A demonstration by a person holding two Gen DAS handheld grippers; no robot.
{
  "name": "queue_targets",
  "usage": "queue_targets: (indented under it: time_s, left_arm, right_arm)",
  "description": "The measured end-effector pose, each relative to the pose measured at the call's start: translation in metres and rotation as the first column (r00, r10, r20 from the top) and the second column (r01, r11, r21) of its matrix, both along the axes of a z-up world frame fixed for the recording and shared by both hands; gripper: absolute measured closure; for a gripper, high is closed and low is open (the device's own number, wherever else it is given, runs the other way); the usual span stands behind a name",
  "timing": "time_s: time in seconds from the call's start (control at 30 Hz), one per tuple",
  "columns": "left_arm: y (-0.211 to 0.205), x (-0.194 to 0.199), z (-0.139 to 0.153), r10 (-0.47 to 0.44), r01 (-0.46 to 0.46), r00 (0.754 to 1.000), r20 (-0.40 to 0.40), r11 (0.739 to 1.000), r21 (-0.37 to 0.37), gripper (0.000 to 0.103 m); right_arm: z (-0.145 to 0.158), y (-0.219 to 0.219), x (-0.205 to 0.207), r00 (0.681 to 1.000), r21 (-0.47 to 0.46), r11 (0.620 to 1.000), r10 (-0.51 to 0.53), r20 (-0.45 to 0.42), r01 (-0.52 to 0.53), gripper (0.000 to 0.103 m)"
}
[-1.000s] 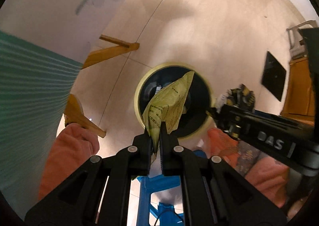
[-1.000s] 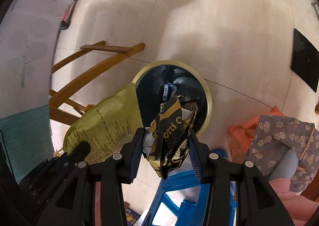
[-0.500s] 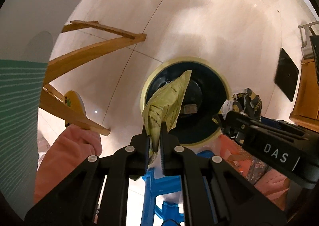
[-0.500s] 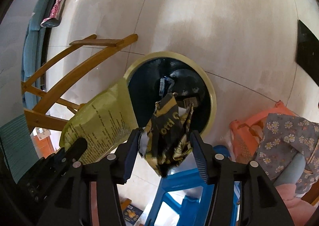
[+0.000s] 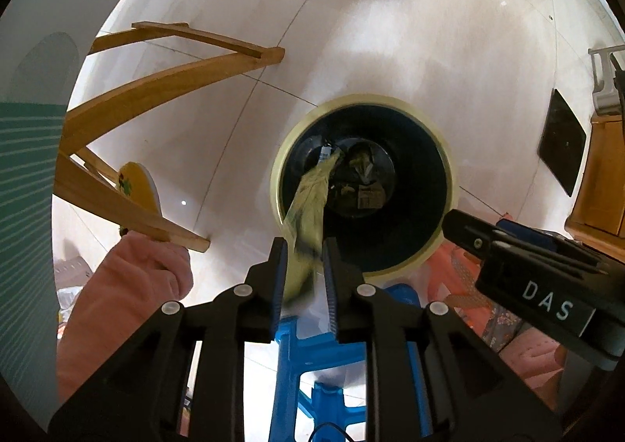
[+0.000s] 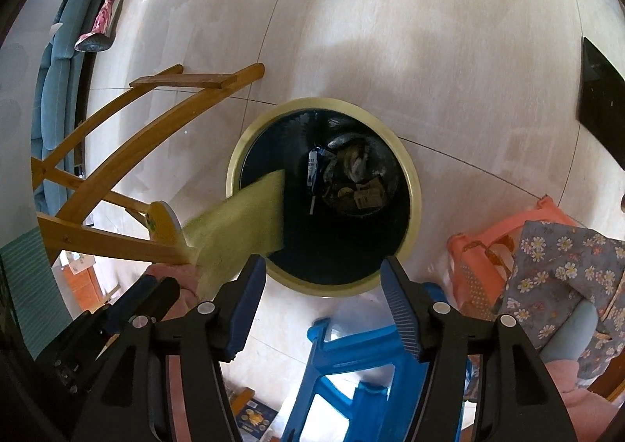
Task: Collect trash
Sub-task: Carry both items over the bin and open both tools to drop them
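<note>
Left gripper [image 5: 304, 260] points down over the round trash bin [image 5: 449, 184], its jaws opening narrowly with the blurred yellow-green wrapper [image 5: 308, 207] between them. Right gripper [image 6: 323, 278], lettered "DAS", has jaws opening wide, nothing between.

Both wrist cams look almost straight down along their fingers, close above the bin [image 5: 365, 190] [image 6: 324, 196]. Left view centres slightly right of it, right view dead over it. Shared: bin mouth, wooden frame [image 5: 156, 90] [image 6: 117, 137], blue stool [image 5: 312, 356] [image 6: 351, 364], floor [image 5: 429, 32] [image 6: 429, 32].
</note>
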State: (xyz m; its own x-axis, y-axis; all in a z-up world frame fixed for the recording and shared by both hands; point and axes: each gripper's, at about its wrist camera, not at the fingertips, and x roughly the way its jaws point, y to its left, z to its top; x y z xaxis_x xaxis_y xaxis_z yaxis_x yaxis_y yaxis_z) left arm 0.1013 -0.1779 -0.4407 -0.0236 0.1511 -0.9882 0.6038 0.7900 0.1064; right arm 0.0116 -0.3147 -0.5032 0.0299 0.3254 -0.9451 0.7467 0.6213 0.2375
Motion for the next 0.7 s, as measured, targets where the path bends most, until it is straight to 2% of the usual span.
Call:
queue_targets:
  time_s: [0.2, 0.27, 0.33, 0.37, 0.7]
  left_arm:
    - [0.002, -0.001, -0.003, 0.004, -0.004, 1.000, -0.023, 1.000, -0.008, 0.086]
    - [0.003, 0.000, -0.002, 0.009, -0.010, 1.000, -0.027, 1.000, -0.011, 0.081]
    - [0.004, 0.000, 0.001, 0.015, -0.015, 1.000, -0.015, 1.000, -0.018, 0.066]
    - [0.005, 0.000, 0.003, 0.016, -0.016, 1.000, -0.007, 1.000, -0.022, 0.065]
    - [0.011, -0.003, 0.049, 0.037, -0.034, 0.998, 0.042, 0.997, -0.072, 0.064]
  right_arm:
    - [0.003, 0.001, 0.000, 1.000, -0.005, 1.000, 0.008, 0.004, -0.008, 0.041]
    - [0.004, 0.001, 0.000, 1.000, -0.011, 1.000, 0.016, 0.005, -0.016, 0.041]
    - [0.006, 0.002, 0.001, 1.000, -0.023, 0.999, 0.031, 0.006, -0.031, 0.041]
    - [0.008, 0.003, 0.001, 0.999, -0.029, 0.999, 0.040, 0.008, -0.040, 0.041]
    - [0.036, 0.014, -0.002, 0.991, -0.099, 0.986, 0.133, 0.015, -0.131, 0.041]
